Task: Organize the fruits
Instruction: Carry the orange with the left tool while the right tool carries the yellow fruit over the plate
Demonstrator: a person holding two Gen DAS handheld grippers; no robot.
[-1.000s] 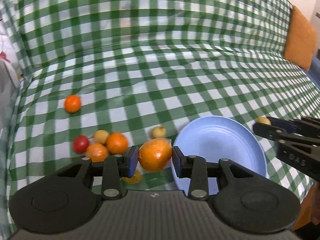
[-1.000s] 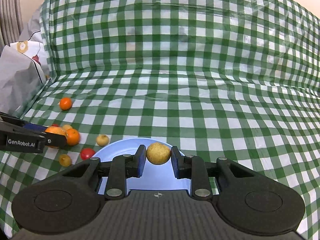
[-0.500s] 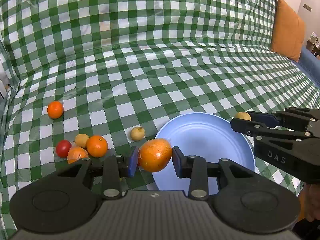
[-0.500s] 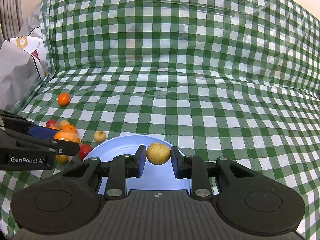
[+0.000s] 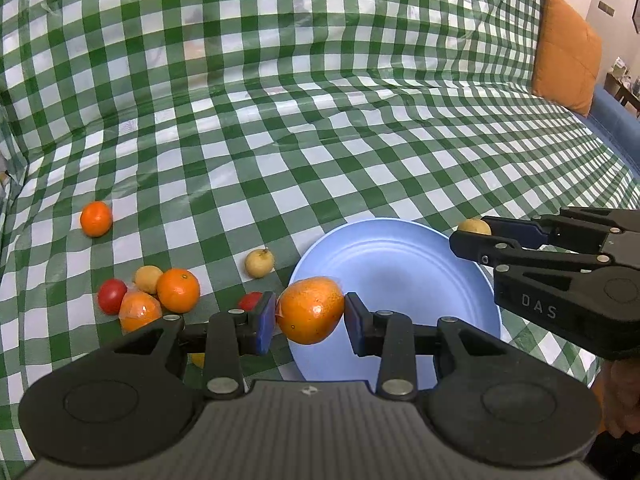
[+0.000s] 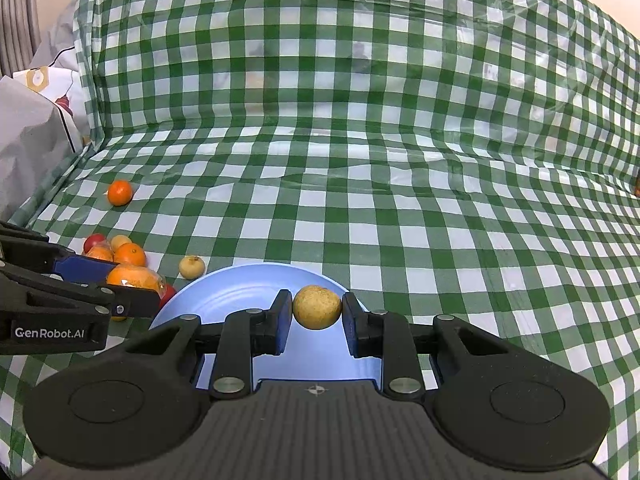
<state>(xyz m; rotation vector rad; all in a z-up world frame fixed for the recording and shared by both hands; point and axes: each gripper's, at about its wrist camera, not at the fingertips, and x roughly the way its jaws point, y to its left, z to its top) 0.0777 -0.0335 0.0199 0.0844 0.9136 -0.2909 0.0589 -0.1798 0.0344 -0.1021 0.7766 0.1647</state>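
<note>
Tongs grip fruit over the blue plate's (image 5: 460,276) rims: left tongs (image 5: 310,317) an orange (image 5: 310,310), right tongs (image 6: 316,317) a yellow fruit (image 6: 317,306).

"DAS" on right tool (image 5: 476,236), "GenRobot.AI" on left tool (image 6: 136,294)

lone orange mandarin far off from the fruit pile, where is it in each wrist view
Left wrist view: the lone orange mandarin lies at the left edge, on the green checked cloth, beyond the fruit cluster.
Right wrist view: the same mandarin lies at upper left, near the grey paper bag.
Shared landmark: the round light-blue plate, to its right in both.
</note>
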